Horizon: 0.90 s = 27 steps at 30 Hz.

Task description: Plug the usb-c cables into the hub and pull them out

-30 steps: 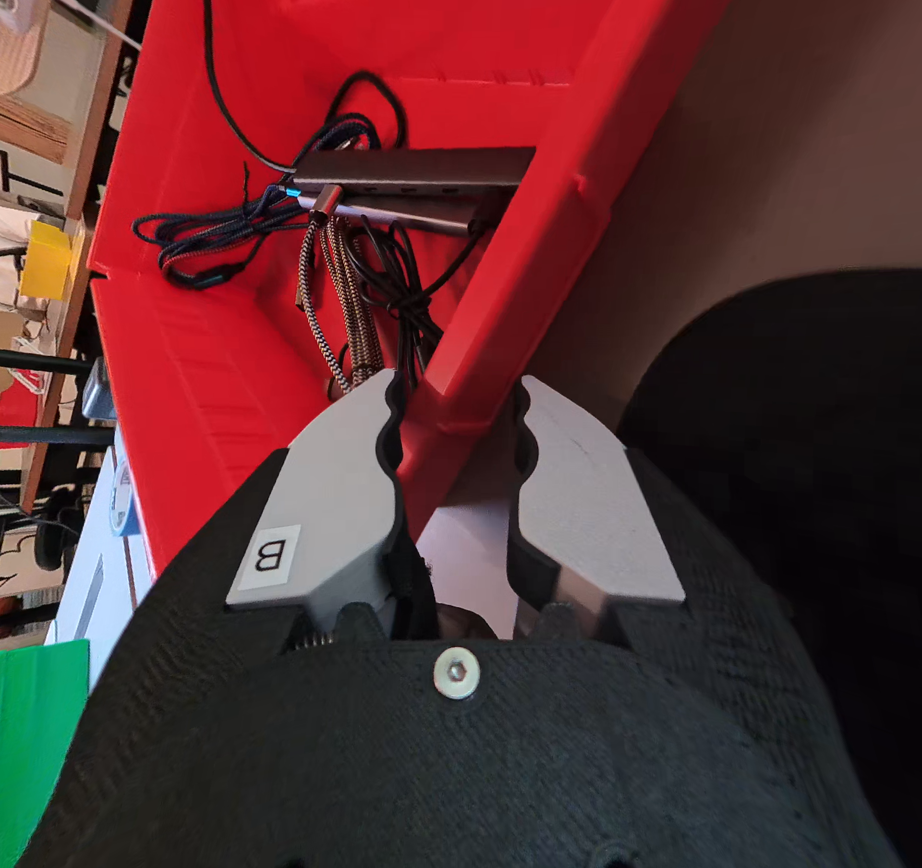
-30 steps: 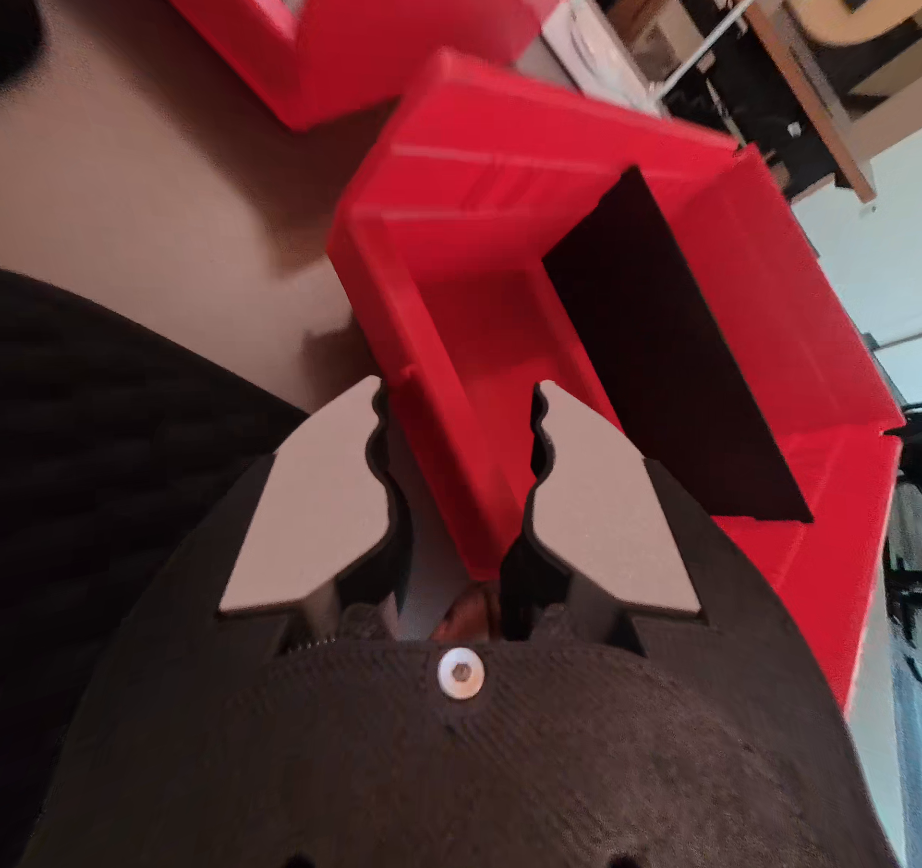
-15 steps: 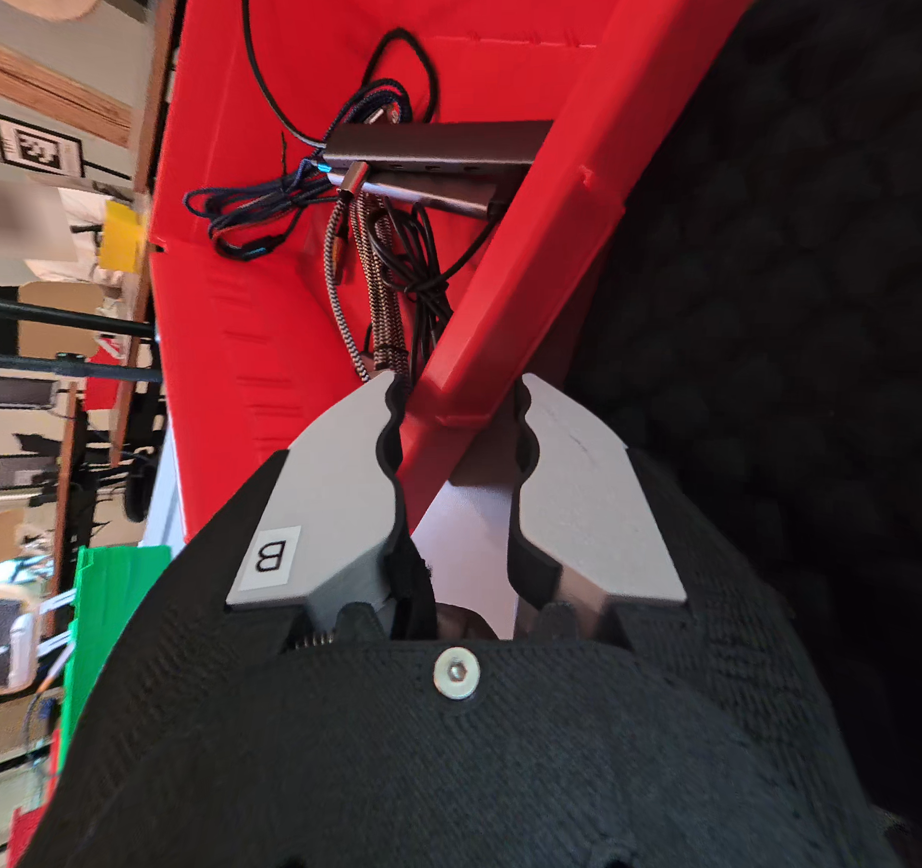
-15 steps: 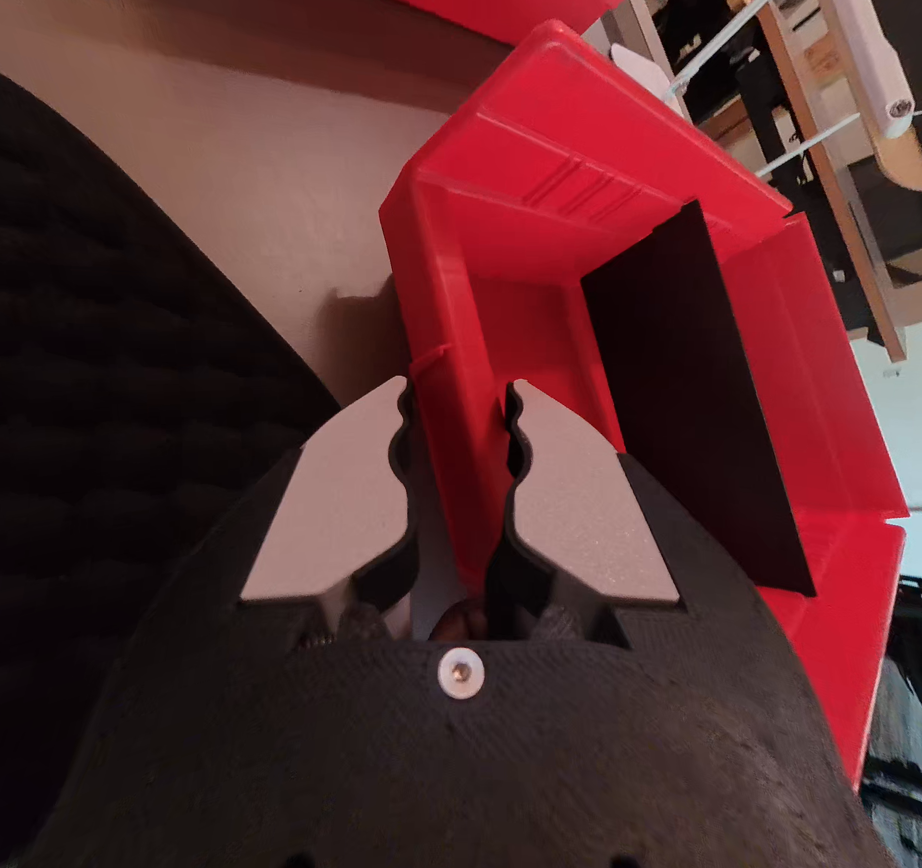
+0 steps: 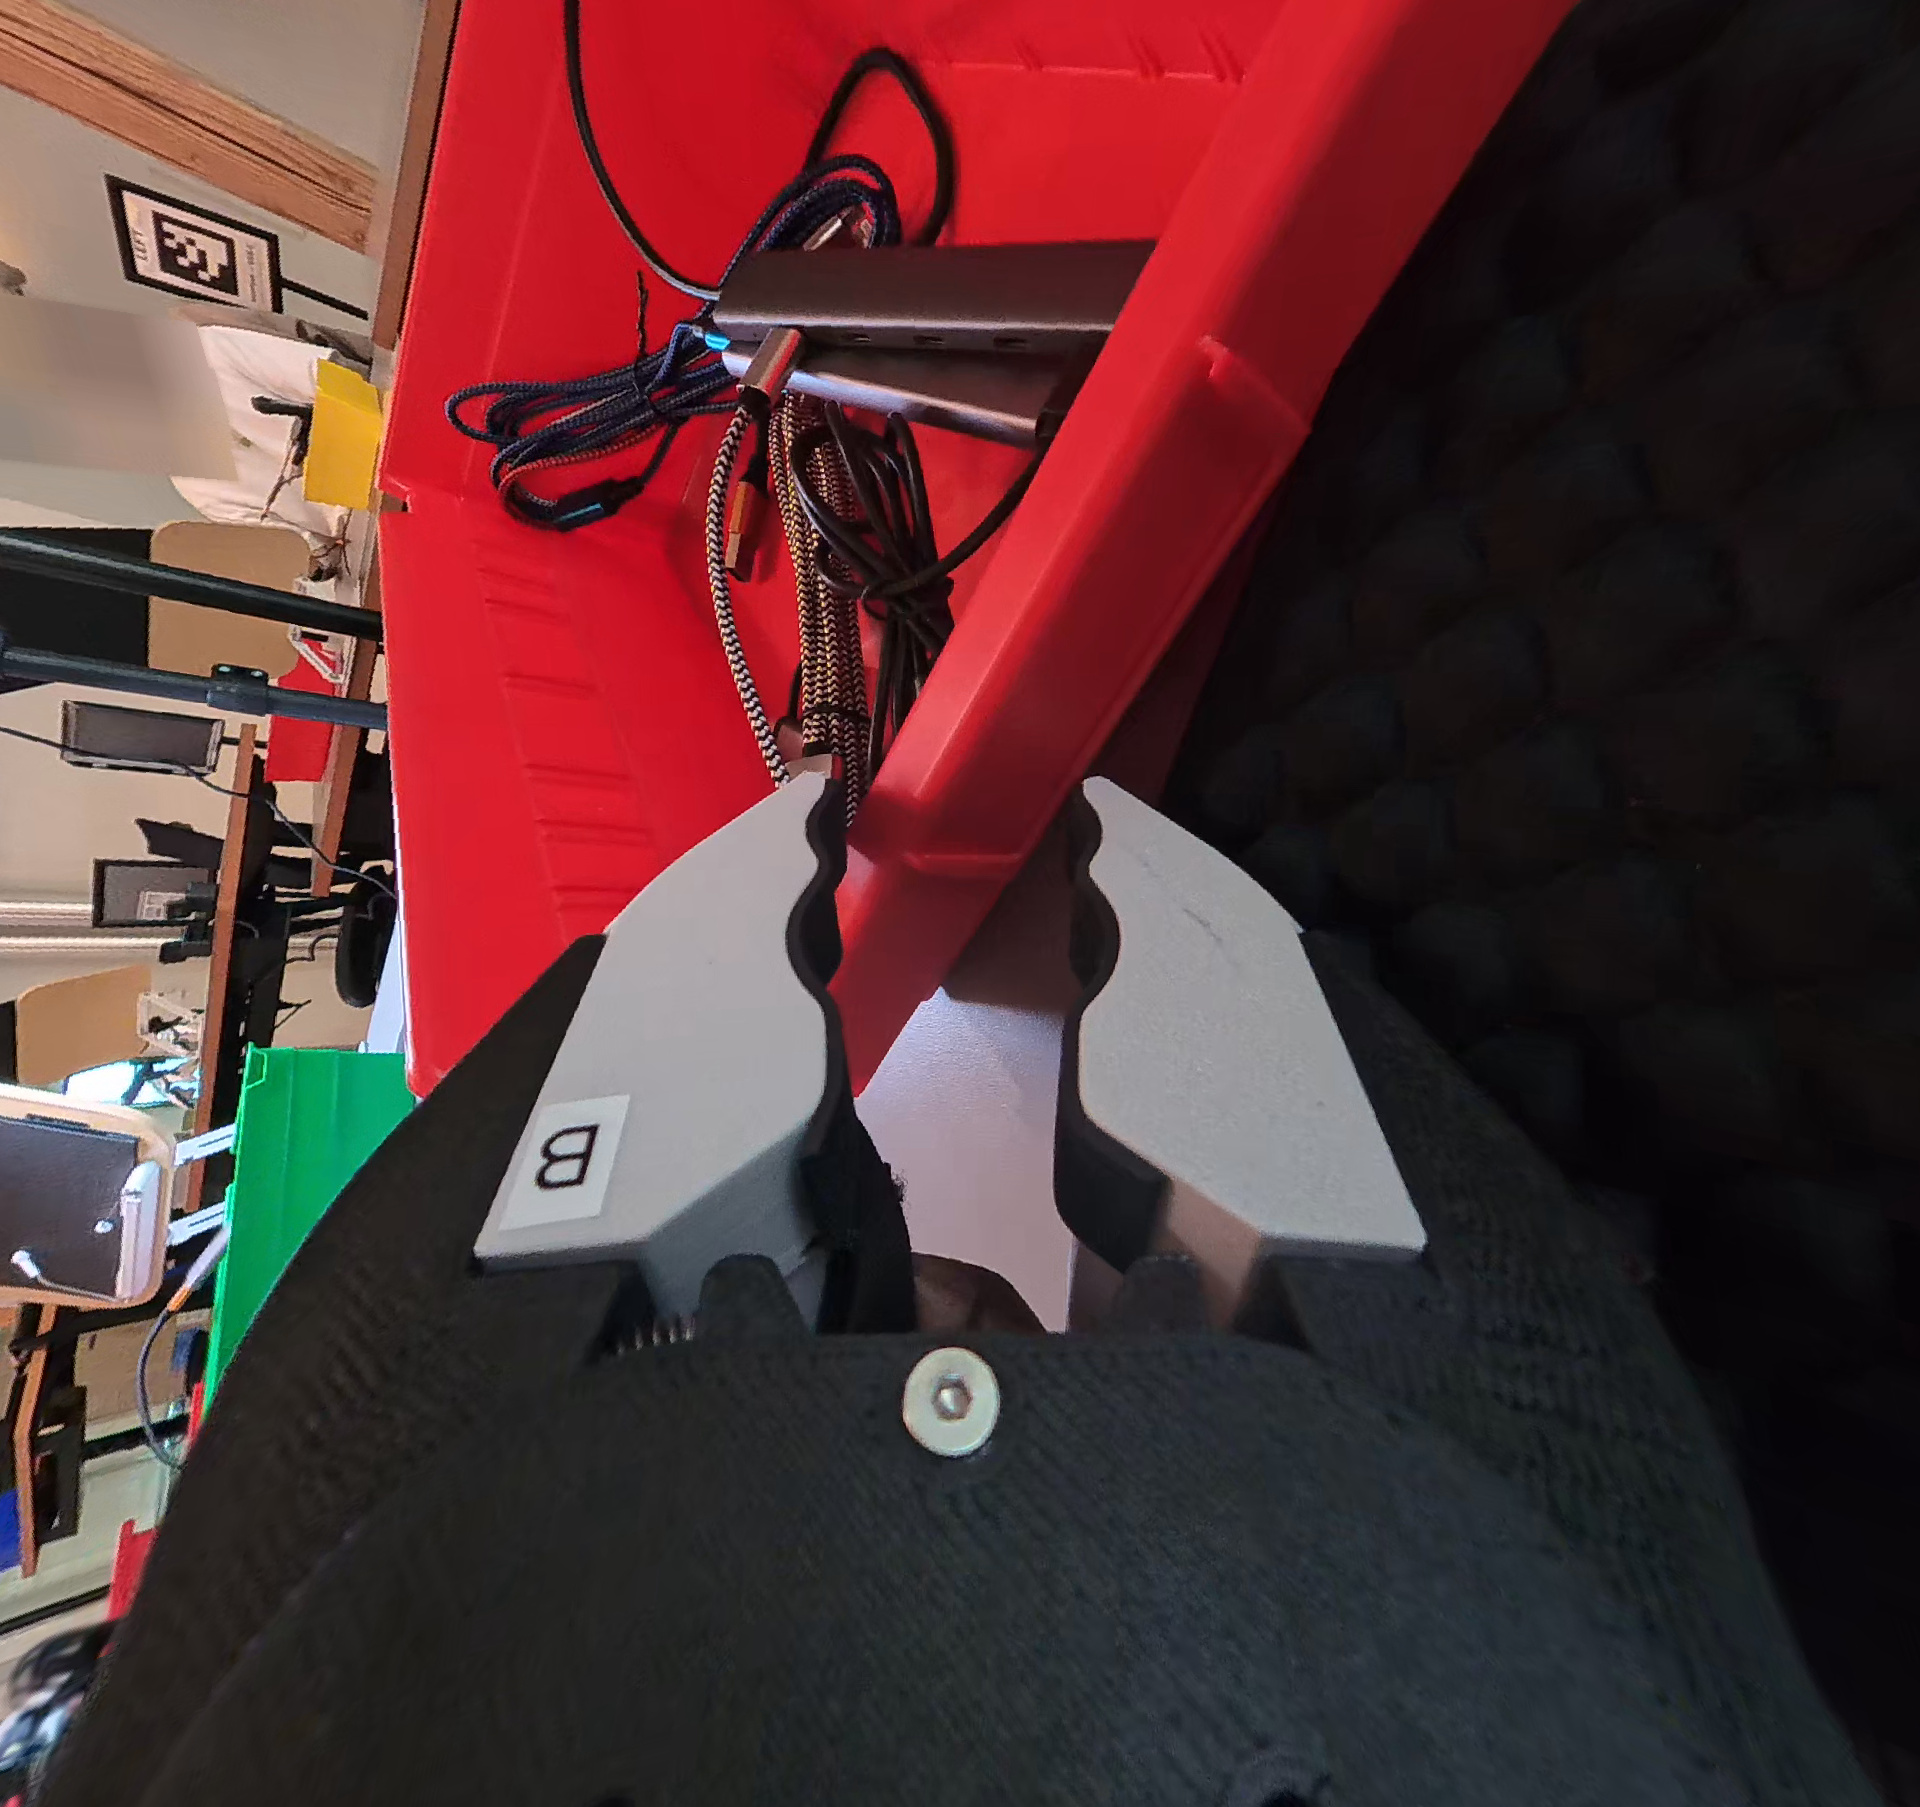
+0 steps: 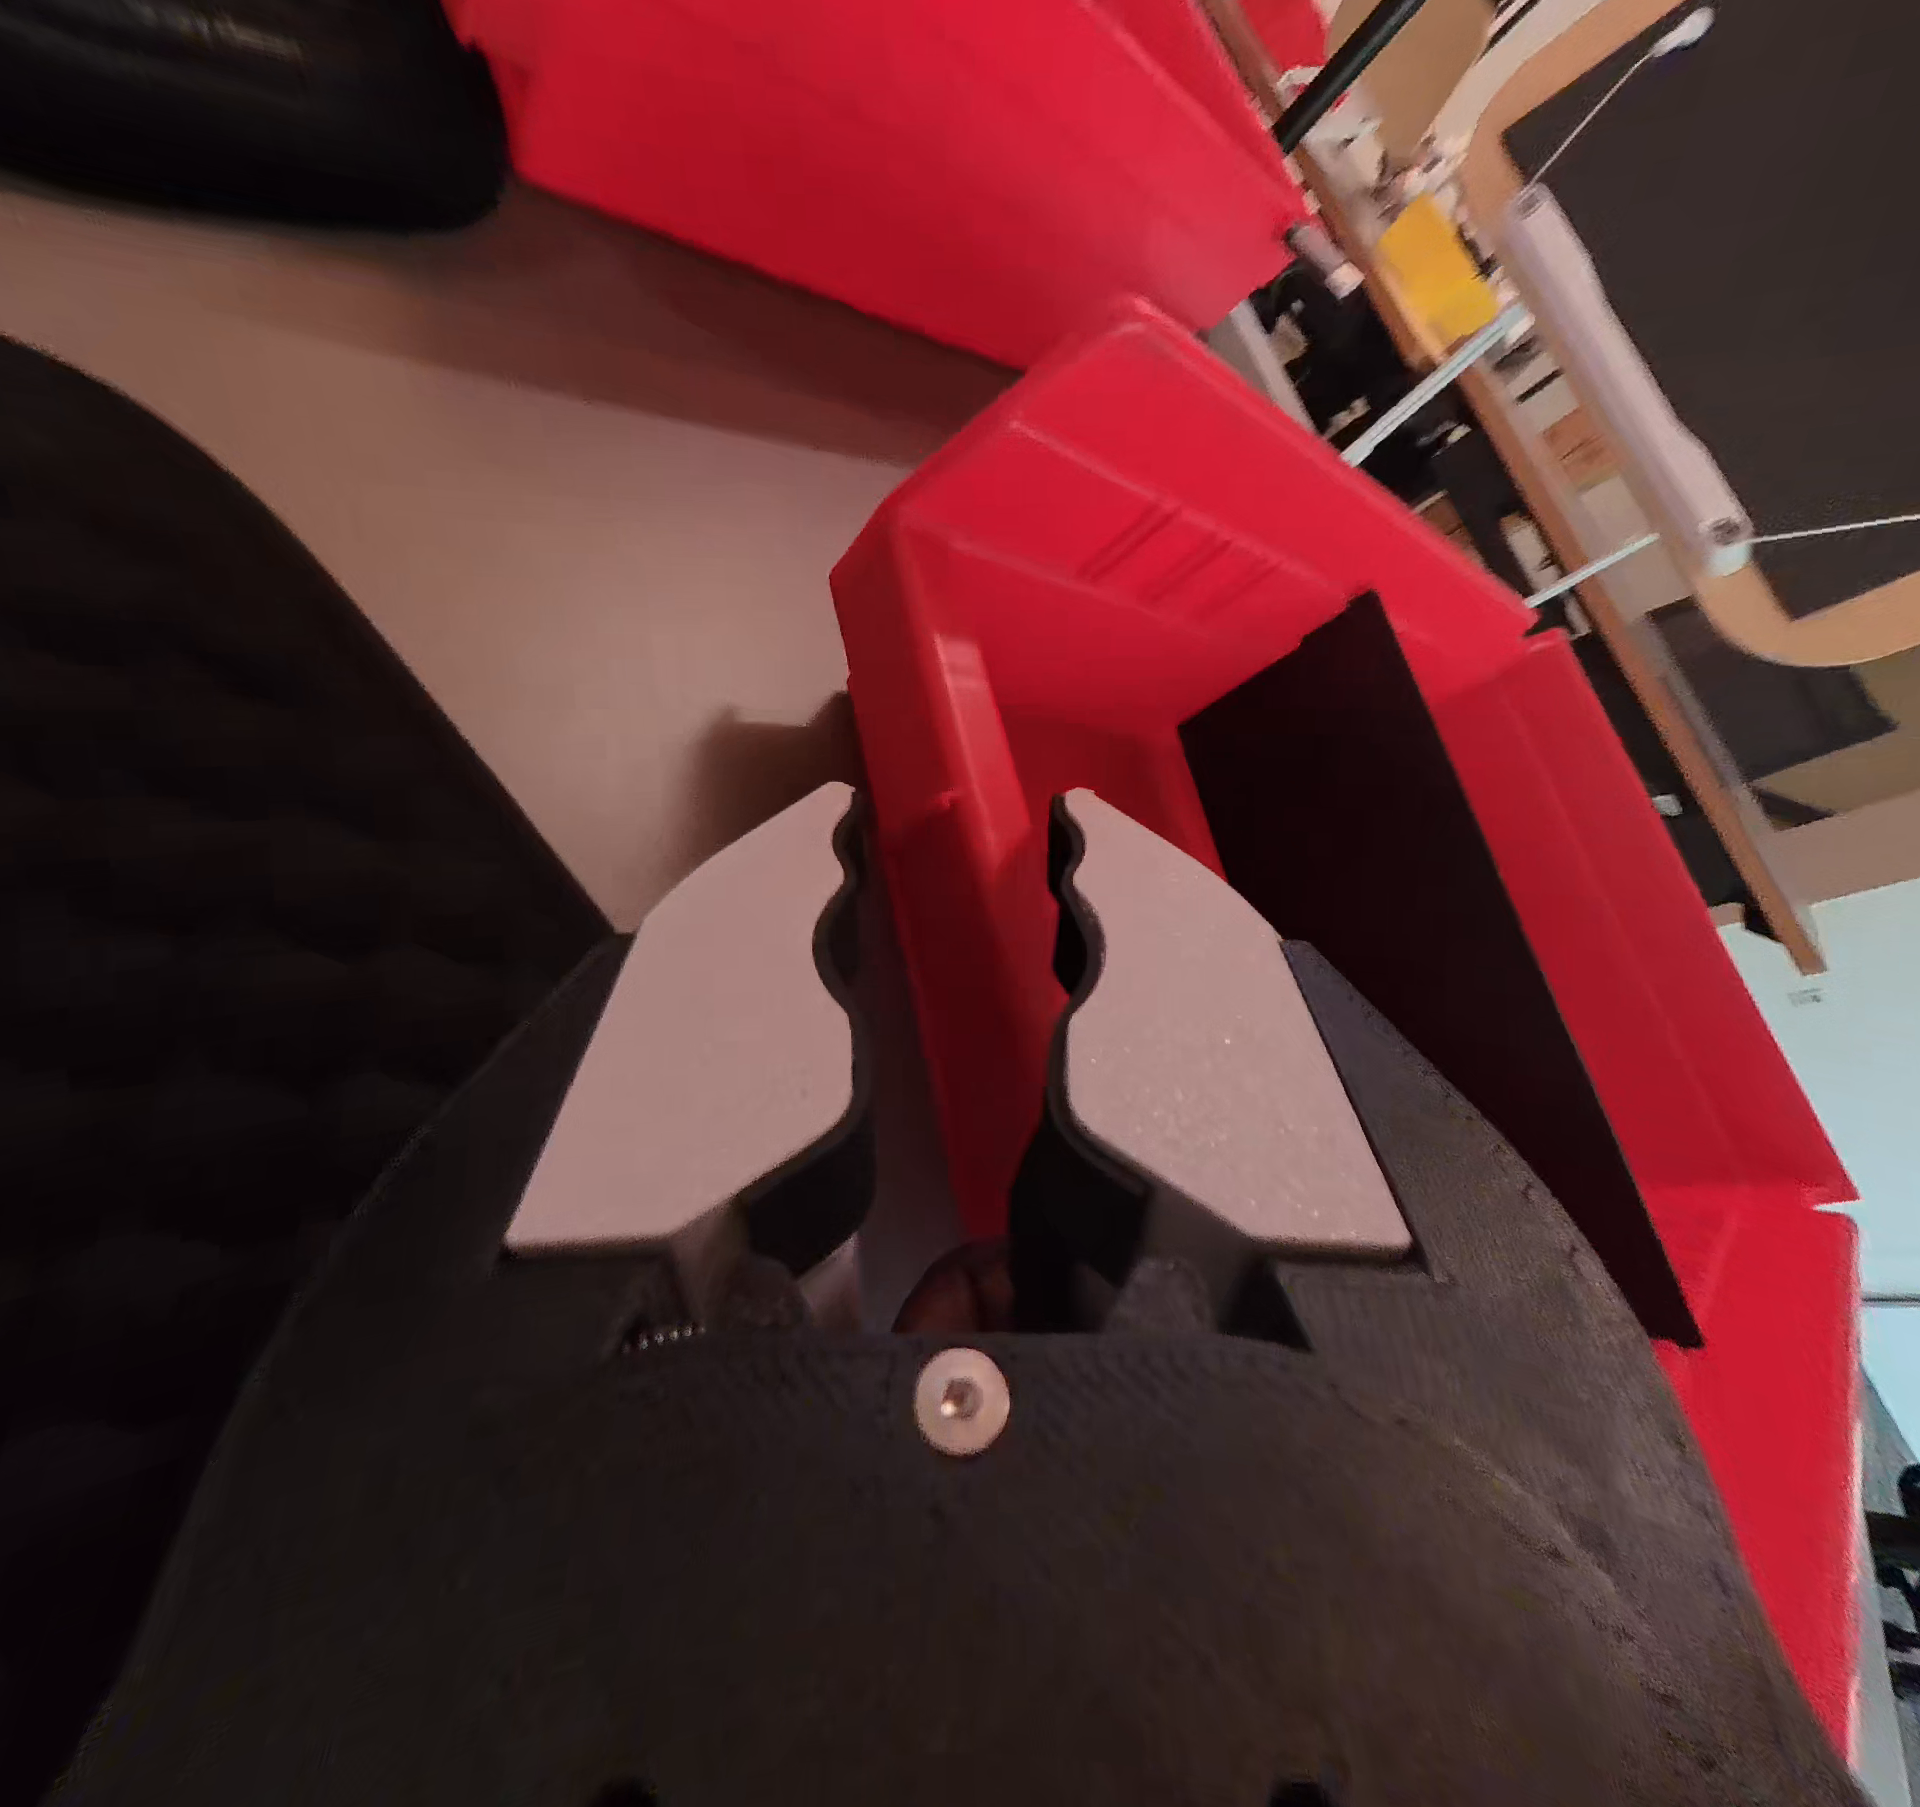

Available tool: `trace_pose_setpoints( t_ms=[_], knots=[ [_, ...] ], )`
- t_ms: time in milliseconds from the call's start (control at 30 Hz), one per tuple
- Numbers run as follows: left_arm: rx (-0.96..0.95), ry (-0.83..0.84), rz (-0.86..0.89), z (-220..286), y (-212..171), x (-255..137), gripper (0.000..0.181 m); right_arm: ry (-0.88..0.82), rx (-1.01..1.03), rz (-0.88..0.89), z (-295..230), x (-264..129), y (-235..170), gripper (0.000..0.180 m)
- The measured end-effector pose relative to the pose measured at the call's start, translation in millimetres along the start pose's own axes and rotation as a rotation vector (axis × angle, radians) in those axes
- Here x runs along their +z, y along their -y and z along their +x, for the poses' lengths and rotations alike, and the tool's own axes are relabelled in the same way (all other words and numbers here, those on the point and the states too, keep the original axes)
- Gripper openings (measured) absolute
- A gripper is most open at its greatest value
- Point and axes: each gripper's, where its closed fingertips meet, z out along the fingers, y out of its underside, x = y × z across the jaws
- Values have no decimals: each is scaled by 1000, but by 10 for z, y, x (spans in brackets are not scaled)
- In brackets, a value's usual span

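Observation:
A red bin (image 5: 582,718) holds two grey hubs (image 5: 935,287), one lying on the other. Bundled cables lie in it too: a gold-and-white braided one (image 5: 821,614), a dark blue braided one (image 5: 582,417) and a thin black one (image 5: 904,531). One silver plug sits at the lower hub's left end. My left gripper (image 5: 956,801) is shut on this bin's near wall. My right gripper (image 6: 956,801) is shut on the near wall of a second red bin (image 6: 1143,531), which has a black divider (image 6: 1403,874) inside.
A black textured mat (image 5: 1610,510) lies right of the cable bin and also shows left of the right gripper (image 6: 208,822). The tan table (image 6: 520,469) lies between the mat and a third red bin (image 6: 883,116) at the back. A green bin (image 5: 301,1155) stands at the left. One gripper's finger ends stand about 30 cm off the other's.
The right jaws have closed from wide open onto their bin's wall. The left gripper and its bin have shifted together, so the black mat now fills the view beside it instead of bare table.

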Motion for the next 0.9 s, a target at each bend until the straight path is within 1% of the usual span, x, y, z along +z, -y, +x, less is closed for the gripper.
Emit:
trace_pose_setpoints(
  t_ms=[67,167,233,300,400,500,567,633,667,700,800,833,867,900],
  knots=[
    [7,-16,-5,2,-1,3,41,-34,7,55,-4,34,64,33],
    [9,-51,-17,5,-6,11,41,-105,-9,53,61,11,29,33],
    [6,-55,-15,7,-8,12,41,-152,6,82,137,-33,34,32],
    [-10,-49,9,8,-10,5,41,-171,35,124,202,-67,91,31],
    [21,-58,25,12,1,-9,40,-150,92,186,223,-108,179,28],
    [53,-107,-13,24,13,10,40,-129,145,161,209,-112,107,29],
    [68,-123,-35,-8,18,10,47,-146,157,120,216,-122,34,33],
    [26,-163,-27,-17,62,-52,47,-176,184,93,234,-162,-2,35],
    [-26,-182,3,-39,131,-108,46,-176,216,85,228,-180,-16,35],
    [-106,-165,72,-138,261,-174,42,-176,250,73,222,-192,-36,35],
    [-401,-134,361,-538,778,-479,43,-198,310,-4,245,-213,-118,36],
    [-497,-128,462,-682,944,-574,43,-211,318,-3,262,-218,-99,37],
    [-561,-152,532,-768,1083,-628,43,-211,324,18,263,-217,-45,37],
    [-571,-202,543,-782,1172,-614,43,-195,333,50,246,-211,32,37]
  ],
)
